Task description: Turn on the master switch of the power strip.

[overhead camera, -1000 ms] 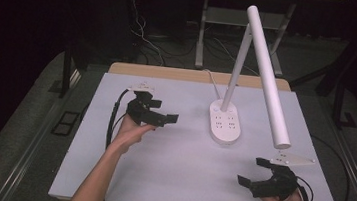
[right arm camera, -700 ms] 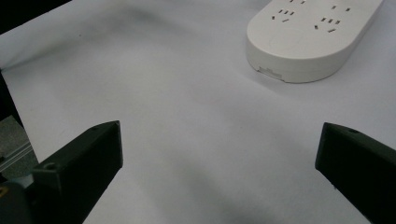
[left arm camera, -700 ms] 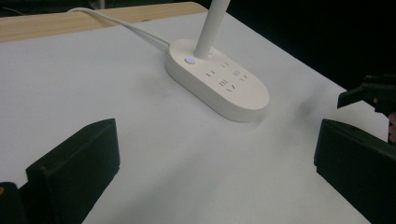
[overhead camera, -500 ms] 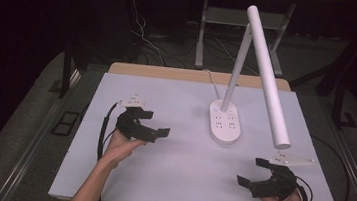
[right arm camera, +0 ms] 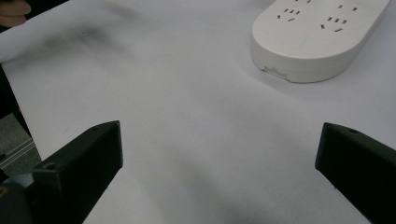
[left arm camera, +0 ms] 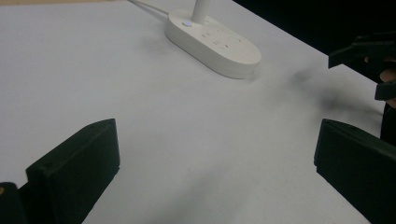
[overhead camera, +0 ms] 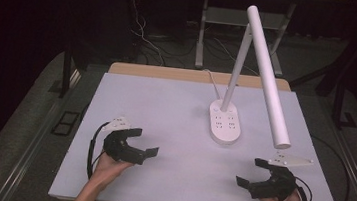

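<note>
Both the left gripper (overhead camera: 141,142) and the right gripper (overhead camera: 252,172) hover spread wide and empty over the white bench (overhead camera: 175,115), the lamp base (overhead camera: 224,121) lying ahead between them, well apart from both.

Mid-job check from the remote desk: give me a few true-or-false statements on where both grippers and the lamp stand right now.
1. Both grippers have their jaws apart with nothing between them. True: left gripper, right gripper.
2. The left gripper is clamped on the lamp base. False: it sits apart from the lamp base, near the table's front left.
3. The lamp base carries socket holes on top. True.
4. The lamp head lies flat on the table. False: the lamp head slopes down from the raised stem, above the table.
5. The right gripper is nearer the base than the left. Cannot be told apart; false as stated.
</note>
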`<state>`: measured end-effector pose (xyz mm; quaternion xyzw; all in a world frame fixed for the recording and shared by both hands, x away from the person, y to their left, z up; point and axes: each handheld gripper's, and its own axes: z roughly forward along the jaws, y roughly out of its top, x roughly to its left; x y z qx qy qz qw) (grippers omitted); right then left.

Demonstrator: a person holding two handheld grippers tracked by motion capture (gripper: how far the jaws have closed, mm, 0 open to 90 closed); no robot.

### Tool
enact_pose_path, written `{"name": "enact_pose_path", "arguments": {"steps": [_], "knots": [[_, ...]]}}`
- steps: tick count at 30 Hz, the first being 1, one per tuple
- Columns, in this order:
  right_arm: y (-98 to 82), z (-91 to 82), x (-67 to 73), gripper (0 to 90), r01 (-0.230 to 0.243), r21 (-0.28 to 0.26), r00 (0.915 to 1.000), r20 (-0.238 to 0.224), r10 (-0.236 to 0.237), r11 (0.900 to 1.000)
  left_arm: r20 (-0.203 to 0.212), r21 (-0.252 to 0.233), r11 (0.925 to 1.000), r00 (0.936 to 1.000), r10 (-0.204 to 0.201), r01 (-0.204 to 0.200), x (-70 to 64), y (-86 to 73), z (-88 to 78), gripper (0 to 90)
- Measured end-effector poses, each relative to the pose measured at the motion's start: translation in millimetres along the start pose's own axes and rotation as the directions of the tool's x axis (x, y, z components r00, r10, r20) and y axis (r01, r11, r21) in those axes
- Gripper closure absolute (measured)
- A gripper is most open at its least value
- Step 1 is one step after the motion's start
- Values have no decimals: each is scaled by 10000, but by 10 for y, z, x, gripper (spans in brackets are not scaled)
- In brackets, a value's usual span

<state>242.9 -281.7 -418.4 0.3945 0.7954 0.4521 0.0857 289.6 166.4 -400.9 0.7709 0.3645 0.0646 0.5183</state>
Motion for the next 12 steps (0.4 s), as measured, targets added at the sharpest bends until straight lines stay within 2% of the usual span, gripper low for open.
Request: {"name": "enact_pose_path", "arguments": {"steps": [6,12], "knots": [[-6,-2,16,2,-63,48,10000,-47,64,10000,27,93,9999,10000,-91,90,-29,-177,-34,0],[-15,-11,26,2,-24,4,10000,-64,24,10000,-86,93,10000,10000,-26,27,-42,-289,-45,0]]}}
